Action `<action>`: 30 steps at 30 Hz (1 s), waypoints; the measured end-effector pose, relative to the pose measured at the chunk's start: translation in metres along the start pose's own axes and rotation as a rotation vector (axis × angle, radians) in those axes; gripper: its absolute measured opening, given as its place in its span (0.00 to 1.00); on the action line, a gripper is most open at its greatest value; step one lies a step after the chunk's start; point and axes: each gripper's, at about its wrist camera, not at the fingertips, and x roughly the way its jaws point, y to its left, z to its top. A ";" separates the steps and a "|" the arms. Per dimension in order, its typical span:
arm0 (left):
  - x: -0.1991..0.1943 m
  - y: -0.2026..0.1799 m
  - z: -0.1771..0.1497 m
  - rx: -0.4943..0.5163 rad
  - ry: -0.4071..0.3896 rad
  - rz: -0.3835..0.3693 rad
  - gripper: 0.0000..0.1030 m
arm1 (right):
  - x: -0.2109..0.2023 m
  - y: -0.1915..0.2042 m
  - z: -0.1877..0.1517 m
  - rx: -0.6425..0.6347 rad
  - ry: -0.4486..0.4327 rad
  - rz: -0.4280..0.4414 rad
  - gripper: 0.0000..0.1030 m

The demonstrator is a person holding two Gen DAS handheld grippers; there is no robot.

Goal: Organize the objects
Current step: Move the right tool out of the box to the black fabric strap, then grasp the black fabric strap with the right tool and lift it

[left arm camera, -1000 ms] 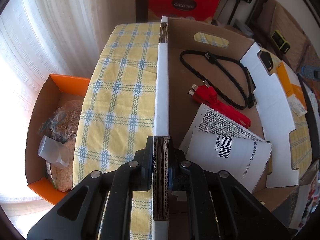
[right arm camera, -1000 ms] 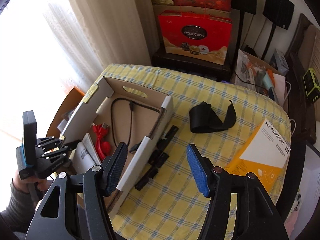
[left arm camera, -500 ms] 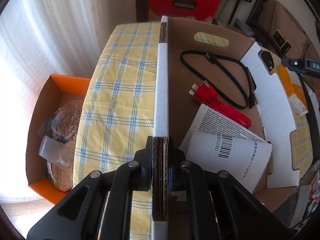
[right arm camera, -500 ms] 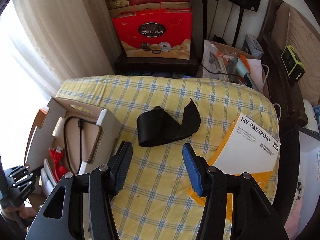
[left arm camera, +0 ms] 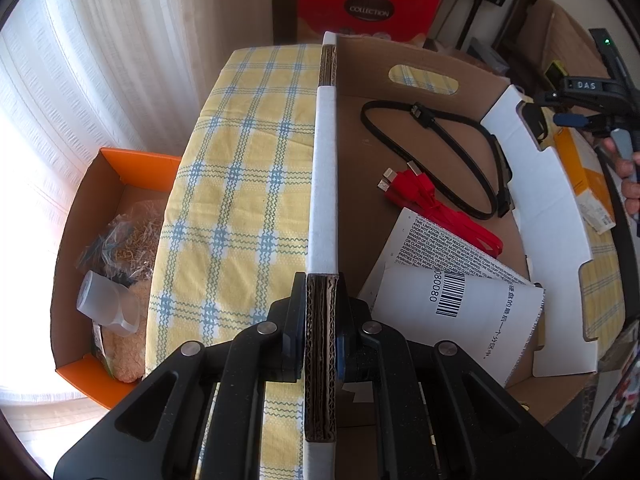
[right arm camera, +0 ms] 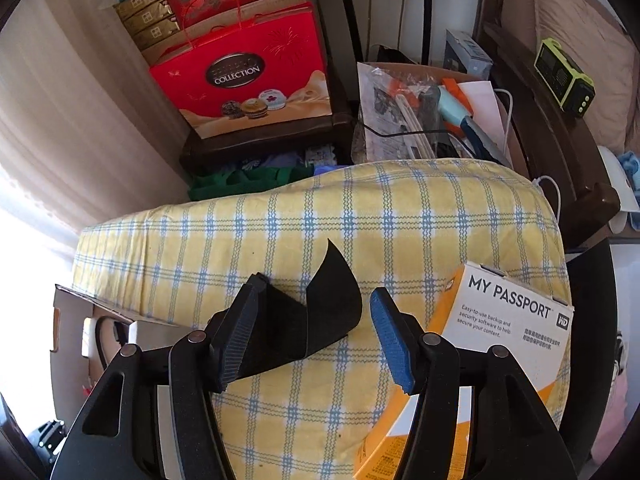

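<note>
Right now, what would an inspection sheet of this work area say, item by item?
Surface: a table under a yellow checked cloth.
Job's things: an open cardboard box with papers inside; a black strap and a white-and-orange carton lie on the cloth.
Clutter: an orange box of oddments beside the table.
Grippers: the left gripper is clamped on the box wall; the right gripper, jaws just opening wider, stands open around the strap, not pressing it.
Cables: a black cable and a red cable in the box.
Surroundings: curtains, red gift bag.
</note>
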 end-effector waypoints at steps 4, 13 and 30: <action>0.000 0.000 0.000 0.000 0.000 -0.001 0.10 | 0.017 0.000 -0.004 -0.008 0.052 -0.032 0.40; 0.000 0.000 0.000 0.000 0.000 -0.002 0.10 | 0.001 0.002 -0.019 -0.043 -0.023 0.015 0.03; 0.000 -0.002 0.003 0.003 -0.002 0.009 0.10 | -0.107 0.026 -0.006 -0.118 -0.152 0.117 0.08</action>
